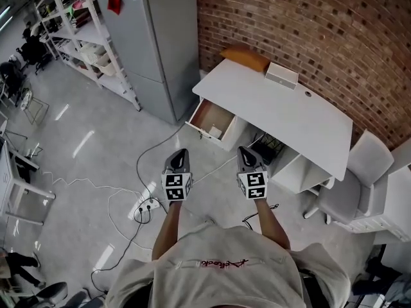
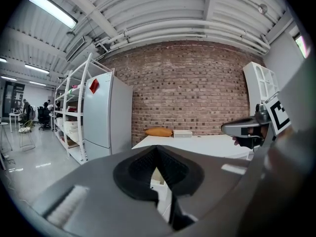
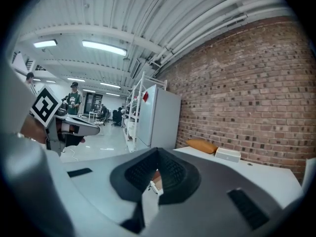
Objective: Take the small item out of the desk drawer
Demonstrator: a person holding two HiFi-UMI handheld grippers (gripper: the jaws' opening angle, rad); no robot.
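left gripper: jaws closed, tips meeting; nothing between them; we hold it out in front of us, well short of the desk
right gripper: same state; jaws together, empty; it sits beside the left gripper with a gap between the two
desk: white top, back edge against the brick wall; we stand off its front edge, toward the end that is left in the head view
drawer: pulled out from under that left end, open toward us; brown bottom shows
small item: pale; lies inside the drawer, close to its front edge; we can't tell what it is; neither gripper touches it, both are well apart from it
cushion: orange; on the desk's back left corner
box: white, flat; at the desk's back edge, just beside the cushion
fridge: grey; stands left of the desk, near the wall; white shelving rack beyond it
chair: grey; at the desk's right end
power strip: on the floor, near the left gripper in the head view; cables run from it across the floor
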